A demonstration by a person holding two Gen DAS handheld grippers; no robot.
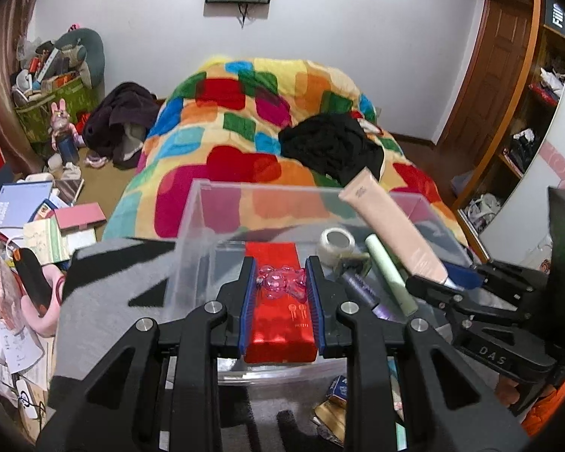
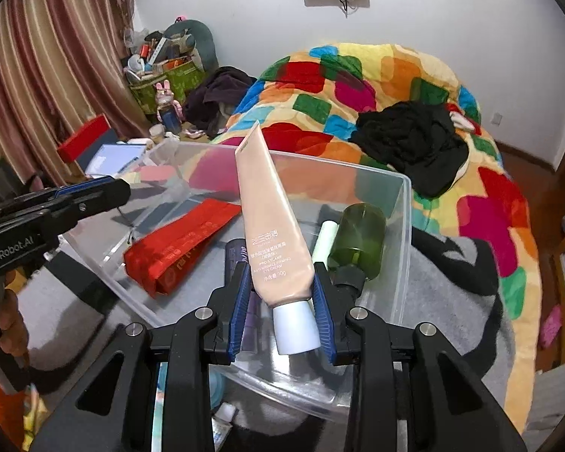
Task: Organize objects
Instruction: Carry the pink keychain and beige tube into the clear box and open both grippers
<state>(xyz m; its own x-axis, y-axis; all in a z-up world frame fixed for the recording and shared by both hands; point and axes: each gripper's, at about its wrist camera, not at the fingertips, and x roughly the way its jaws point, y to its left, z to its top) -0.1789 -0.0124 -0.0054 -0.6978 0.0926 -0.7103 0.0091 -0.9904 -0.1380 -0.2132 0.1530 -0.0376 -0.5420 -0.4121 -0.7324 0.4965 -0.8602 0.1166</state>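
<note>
**A:** What do your left fingers hold?

**B:** My left fingers pinch a small pink clear bear. The blue pads press on it from both sides. It hangs over the red packet, which lies flat on the floor of the clear box.

**A:** And the right fingers?

**B:** They pinch a peach tube near its white cap. The cap points back to me, and the flat end of the tube stands up and leans a little left, above the box.

**A:** Are both things inside the box?

**B:** Both are over the box, but still in my fingers, not lying in it. I cannot tell if the bear touches the packet.

**A:** What lies in the box around them?

**B:** From the right camera I see a green bottle on its side with its black neck toward me, a pale green stick touching it on the left, and a purple tube partly hidden behind my left pad. From the left camera there is also a tape roll near the far wall.

**A:** Where does the box stand?

**B:** On a grey and black blanket at the foot of the bed, which has a quilt of many colours. Black clothes lie on the quilt. The floor at the left is full of books and papers.
</note>
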